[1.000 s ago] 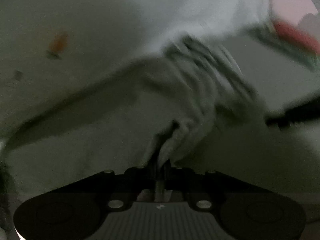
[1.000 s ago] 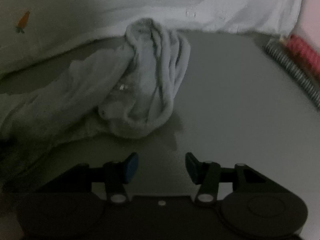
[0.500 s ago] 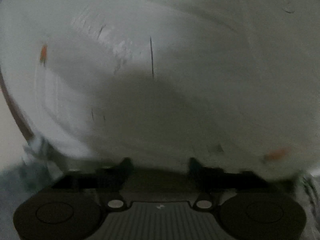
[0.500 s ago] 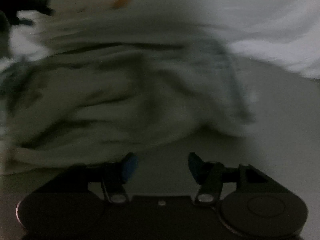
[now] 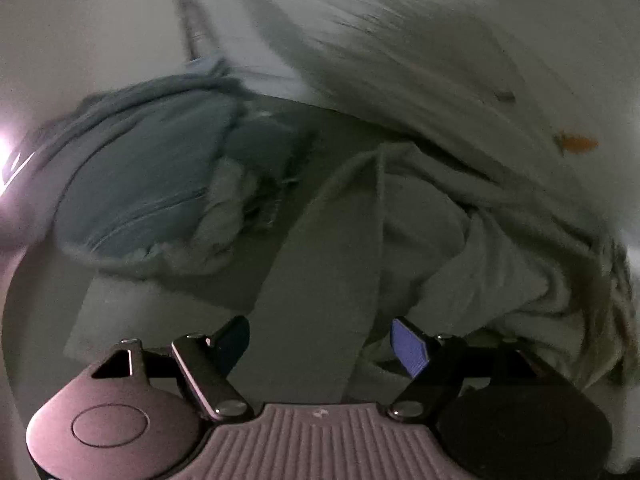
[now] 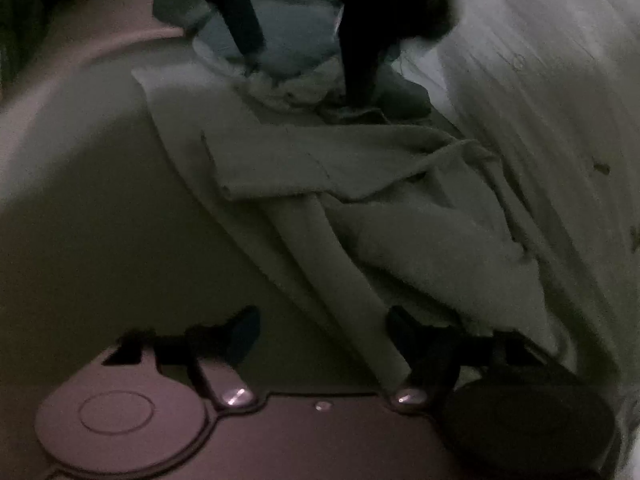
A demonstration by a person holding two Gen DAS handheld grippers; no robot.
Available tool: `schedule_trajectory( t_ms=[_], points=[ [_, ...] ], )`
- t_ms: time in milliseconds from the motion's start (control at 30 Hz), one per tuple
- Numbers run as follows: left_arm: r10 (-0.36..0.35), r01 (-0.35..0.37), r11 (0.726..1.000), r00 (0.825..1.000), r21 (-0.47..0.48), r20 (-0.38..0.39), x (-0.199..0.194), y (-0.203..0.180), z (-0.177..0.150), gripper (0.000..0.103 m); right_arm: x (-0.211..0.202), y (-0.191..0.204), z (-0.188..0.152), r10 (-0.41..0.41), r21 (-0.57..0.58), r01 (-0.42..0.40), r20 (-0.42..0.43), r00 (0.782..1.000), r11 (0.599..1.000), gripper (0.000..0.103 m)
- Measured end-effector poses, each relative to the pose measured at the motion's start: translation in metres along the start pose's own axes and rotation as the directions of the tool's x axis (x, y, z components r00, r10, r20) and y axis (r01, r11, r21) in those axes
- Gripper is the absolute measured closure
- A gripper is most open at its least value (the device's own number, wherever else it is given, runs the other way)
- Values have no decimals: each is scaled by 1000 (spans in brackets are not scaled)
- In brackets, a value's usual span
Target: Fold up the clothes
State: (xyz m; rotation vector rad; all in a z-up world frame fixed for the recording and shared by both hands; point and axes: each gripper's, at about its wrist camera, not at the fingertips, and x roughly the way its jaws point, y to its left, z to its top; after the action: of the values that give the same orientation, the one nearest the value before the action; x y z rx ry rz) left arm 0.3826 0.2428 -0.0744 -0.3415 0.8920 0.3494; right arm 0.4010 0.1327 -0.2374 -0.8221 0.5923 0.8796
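A: What differs from half a second ago?

B: The left view was then filled by a white blur. Now the left gripper point(image 5: 320, 344) looks down on a grey garment point(image 5: 440, 248) at centre and lower right, with a flat strip of it running up between the jaws. The jaws are spread and pinch nothing, as they were then; a second ago they were pressed on the cloth.

A: And the right side?

B: The right gripper point(image 6: 320, 332) saw a smeared heap before. Now the garment point(image 6: 360, 200) lies spread from the centre to the lower right of the frame, on the pale counter point(image 6: 80, 200). Its jaws are spread too, as before, with an edge of the cloth passing between them.

A: Count the cloths.

B: Three that I can tell apart: the grey one; a blue one point(image 5: 140, 184) at mid left in the left view, seen again at top centre point(image 6: 288, 40) in the right view; and a white sheet point(image 5: 480, 40) with small orange marks across the upper right. Two grippers. A dark shape at the top of the right view is too dim to name.
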Motion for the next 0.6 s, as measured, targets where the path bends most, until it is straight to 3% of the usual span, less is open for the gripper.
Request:
schedule_trajectory(
  t_ms=[67, 167, 233, 333, 400, 433, 467, 500, 533, 567, 600],
  points=[
    [-13, 14, 999, 1000, -46, 24, -13, 5, -5, 25, 10, -4, 6, -35, 52, 35, 7, 999, 998, 20],
    [-22, 24, 999, 998, -47, 55, -28, 2, -13, 24, 14, -29, 1, 60, 262, -60, 9, 998, 963, 97],
    [-22, 22, 1000, 997, -4, 74, -37, -4, -16, 24, -15, -38, -12, 41, 346, -51, 38, 998, 937, 97],
    [-23, 16, 998, 993, 56, 116, -44, -13, -14, 24, -108, -54, -49, -90, 439, 41, 92, 992, 897, 98],
    [-40, 31, 997, 990, 70, 137, -49, -13, -12, 23, -168, -80, -90, -248, 504, 205, 19, 969, 839, 98],
    [-55, 46, 996, 989, 72, 137, -51, -14, -12, 23, -198, -100, -118, -319, 538, 300, -60, 946, 788, 97],
    [-71, 61, 995, 988, 78, 135, -51, -16, -11, 22, -227, -119, -147, -383, 563, 392, -142, 913, 728, 103],
    [-89, 77, 992, 988, 98, 122, -47, -21, -13, 21, -254, -144, -179, -483, 563, 546, -274, 832, 620, 103],
    [-107, 94, 988, 988, 119, 110, -44, -27, -14, 21, -272, -160, -203, -571, 516, 674, -372, 732, 528, 103],
    [-125, 110, 984, 988, 142, 95, -40, -33, -15, 21, -296, -178, -232, -656, 422, 809, -481, 582, 409, 103],
    [-139, 124, 975, 987, 183, 74, -33, -44, -18, 21, -314, -193, -254, -686, 336, 890, -570, 452, 308, 103]
  ],
)
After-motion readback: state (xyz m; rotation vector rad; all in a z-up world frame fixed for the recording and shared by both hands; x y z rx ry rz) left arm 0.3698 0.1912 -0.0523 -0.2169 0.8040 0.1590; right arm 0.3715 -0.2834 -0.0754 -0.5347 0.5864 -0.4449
